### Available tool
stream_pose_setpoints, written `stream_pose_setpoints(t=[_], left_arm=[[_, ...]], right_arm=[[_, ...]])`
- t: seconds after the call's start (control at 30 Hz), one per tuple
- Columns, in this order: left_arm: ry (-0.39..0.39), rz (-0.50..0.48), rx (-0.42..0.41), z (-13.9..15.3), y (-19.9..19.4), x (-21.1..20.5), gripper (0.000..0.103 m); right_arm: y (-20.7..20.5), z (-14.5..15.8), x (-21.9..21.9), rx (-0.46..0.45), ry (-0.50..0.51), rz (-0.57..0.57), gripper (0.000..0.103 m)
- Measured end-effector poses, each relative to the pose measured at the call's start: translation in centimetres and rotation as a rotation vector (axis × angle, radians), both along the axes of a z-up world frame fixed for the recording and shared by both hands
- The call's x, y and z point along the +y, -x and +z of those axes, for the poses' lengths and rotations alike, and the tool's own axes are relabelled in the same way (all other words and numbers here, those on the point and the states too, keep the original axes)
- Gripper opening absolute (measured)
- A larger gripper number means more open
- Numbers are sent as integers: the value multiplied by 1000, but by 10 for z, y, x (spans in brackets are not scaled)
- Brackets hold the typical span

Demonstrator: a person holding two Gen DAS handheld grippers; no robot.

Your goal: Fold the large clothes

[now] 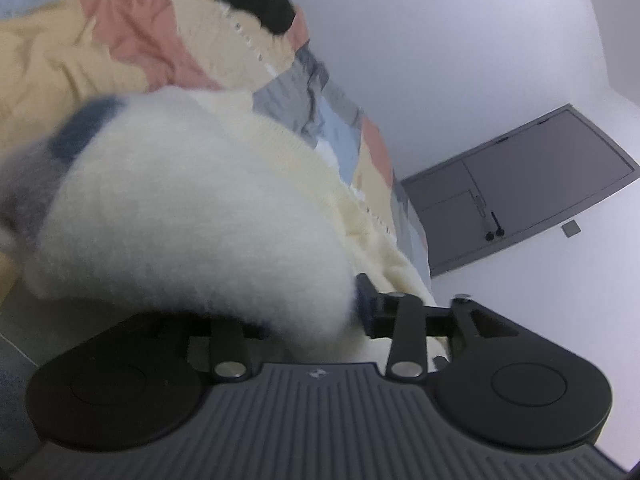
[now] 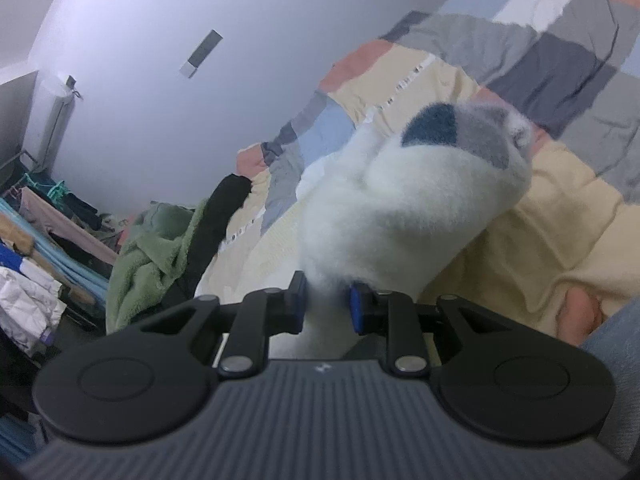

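Note:
A fluffy white garment [image 1: 192, 216] with blue and grey patches hangs bunched in front of the left wrist camera. My left gripper [image 1: 320, 312] is shut on it; the fabric hides the left finger. In the right wrist view the same white garment [image 2: 400, 200] rises from my right gripper [image 2: 326, 304], whose blue-padded fingers [image 2: 356, 308] are shut on a pinch of it. The blue patch [image 2: 432, 124] and a grey patch sit at its top. It is lifted above the bed.
A patchwork quilt [image 2: 540, 52] covers the bed, with a cream knit [image 1: 360, 208] lying on it. A green fleece [image 2: 152, 248] and a black garment [image 2: 216, 216] lie at the bed's far end. A clothes rack [image 2: 44, 216] stands at left. A dark door [image 1: 532, 184] is in the wall.

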State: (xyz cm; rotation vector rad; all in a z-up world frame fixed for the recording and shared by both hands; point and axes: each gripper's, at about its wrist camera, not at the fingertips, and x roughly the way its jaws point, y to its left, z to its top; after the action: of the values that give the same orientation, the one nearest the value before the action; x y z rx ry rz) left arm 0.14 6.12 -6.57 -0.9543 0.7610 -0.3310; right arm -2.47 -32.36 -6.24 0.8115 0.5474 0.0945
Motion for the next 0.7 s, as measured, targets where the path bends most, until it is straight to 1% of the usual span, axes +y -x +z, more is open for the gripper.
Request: stream_pose_setpoints(t=[0.07, 0.13, 0.2, 0.23, 0.33, 0.47, 0.53, 0.6, 0.63, 0.7], left_arm=[[13, -44, 19, -5, -7, 0, 66], [24, -55, 27, -7, -7, 0, 67], [20, -56, 11, -5, -6, 0, 67], [18, -53, 0, -3, -5, 0, 67], [-13, -47, -61, 13, -3, 0, 67], [-58, -52, -144, 33, -17, -2, 67], [-91, -61, -188, 40, -30, -5, 67], [-115, -66, -220, 43, -44, -8, 67], [-126, -67, -228, 44, -51, -9, 67], [-175, -73, -231, 42, -73, -11, 67]], right_arm=[[-3, -3, -1, 22, -5, 5, 29], [-6, -5, -1, 36, -9, 12, 37], [-9, -5, -1, 41, -17, 24, 51], [-10, -5, 0, 34, -17, 31, 53], [-10, 3, 3, -8, 3, 47, 54], [-22, 19, 1, -65, 11, 62, 54], [-35, 27, 1, -80, 28, 66, 54], [-53, 36, 3, -90, 67, 73, 54], [-62, 39, 5, -92, 93, 78, 54], [-82, 42, 9, -103, 141, 103, 54]])
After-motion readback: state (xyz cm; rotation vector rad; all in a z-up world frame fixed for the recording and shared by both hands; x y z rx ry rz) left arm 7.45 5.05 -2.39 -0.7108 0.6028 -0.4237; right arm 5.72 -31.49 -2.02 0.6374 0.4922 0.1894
